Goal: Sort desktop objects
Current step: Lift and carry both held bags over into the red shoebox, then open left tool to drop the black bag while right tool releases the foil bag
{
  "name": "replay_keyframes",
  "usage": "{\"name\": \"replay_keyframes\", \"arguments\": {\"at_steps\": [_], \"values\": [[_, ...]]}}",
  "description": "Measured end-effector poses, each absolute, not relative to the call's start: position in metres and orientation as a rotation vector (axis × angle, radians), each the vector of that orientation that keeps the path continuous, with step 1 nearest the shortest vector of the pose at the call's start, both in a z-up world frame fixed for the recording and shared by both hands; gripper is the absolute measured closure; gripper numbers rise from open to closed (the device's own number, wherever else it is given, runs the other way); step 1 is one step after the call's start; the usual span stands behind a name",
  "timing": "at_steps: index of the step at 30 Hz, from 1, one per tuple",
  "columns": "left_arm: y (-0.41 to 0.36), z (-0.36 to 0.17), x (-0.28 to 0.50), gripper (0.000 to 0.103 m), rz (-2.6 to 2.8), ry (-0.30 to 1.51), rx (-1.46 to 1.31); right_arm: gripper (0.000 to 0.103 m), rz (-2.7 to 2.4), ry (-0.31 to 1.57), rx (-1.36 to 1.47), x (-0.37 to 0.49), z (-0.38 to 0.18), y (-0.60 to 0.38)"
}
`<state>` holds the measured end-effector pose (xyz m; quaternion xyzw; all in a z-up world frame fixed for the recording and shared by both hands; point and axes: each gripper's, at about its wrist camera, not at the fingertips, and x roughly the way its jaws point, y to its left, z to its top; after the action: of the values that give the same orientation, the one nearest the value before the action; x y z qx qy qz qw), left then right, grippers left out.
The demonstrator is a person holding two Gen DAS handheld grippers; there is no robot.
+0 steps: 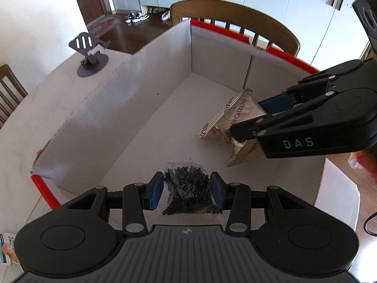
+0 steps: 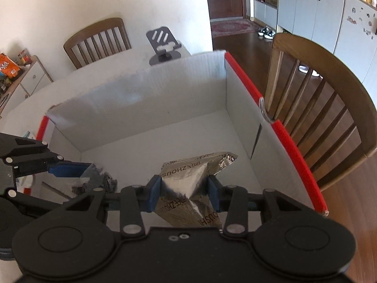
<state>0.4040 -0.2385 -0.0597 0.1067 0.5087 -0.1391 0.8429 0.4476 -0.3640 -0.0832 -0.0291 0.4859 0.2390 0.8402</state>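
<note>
A white cardboard box (image 1: 153, 75) with red edges stands open on the table. My left gripper (image 1: 186, 179) is low inside its near end, shut on a clear bag of small black parts (image 1: 188, 193). To the right, my right gripper (image 1: 246, 118) is shut on a crumpled silver foil packet (image 1: 226, 122) just above the box floor. In the right wrist view the blue pads pinch the foil packet (image 2: 200, 162) at my right gripper (image 2: 183, 181). My left gripper (image 2: 87, 181) comes in from the left there with the bag of black parts (image 2: 106, 181).
A grey phone stand (image 1: 88, 54) sits on the white table beyond the box's left wall. Wooden chairs (image 1: 235, 11) (image 2: 318, 94) stand close behind the box's far and right sides. A printed pack (image 1: 7, 247) lies at the table's near left.
</note>
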Motion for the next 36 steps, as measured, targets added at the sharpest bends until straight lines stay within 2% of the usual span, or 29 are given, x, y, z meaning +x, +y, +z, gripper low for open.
{"name": "replay_keyframes", "arguments": {"at_steps": [18,20,22,24,30,36], "values": [[-0.241,-0.079,0.418,0.061,-0.308,1.187,0.198,0.059,0.518,1.075,-0.070,0.451,-0.092,-0.367],[-0.240,-0.079,0.418,0.059,-0.303,1.187,0.193,0.057,0.521,1.077,-0.069,0.452,-0.092,-0.367],[-0.239,-0.079,0.419,0.052,-0.304,1.183,0.185,0.054,0.522,1.080,-0.058,0.452,-0.092,-0.367],[-0.238,-0.076,0.417,0.041,-0.311,1.174,0.176,0.050,0.524,1.080,-0.054,0.452,-0.091,-0.367],[-0.236,-0.067,0.410,0.040,-0.308,1.144,0.156,0.034,0.531,1.067,-0.040,0.446,-0.083,-0.368],[-0.231,-0.052,0.402,0.039,-0.304,1.103,0.117,0.032,0.543,1.058,-0.001,0.443,-0.071,-0.373]]}}
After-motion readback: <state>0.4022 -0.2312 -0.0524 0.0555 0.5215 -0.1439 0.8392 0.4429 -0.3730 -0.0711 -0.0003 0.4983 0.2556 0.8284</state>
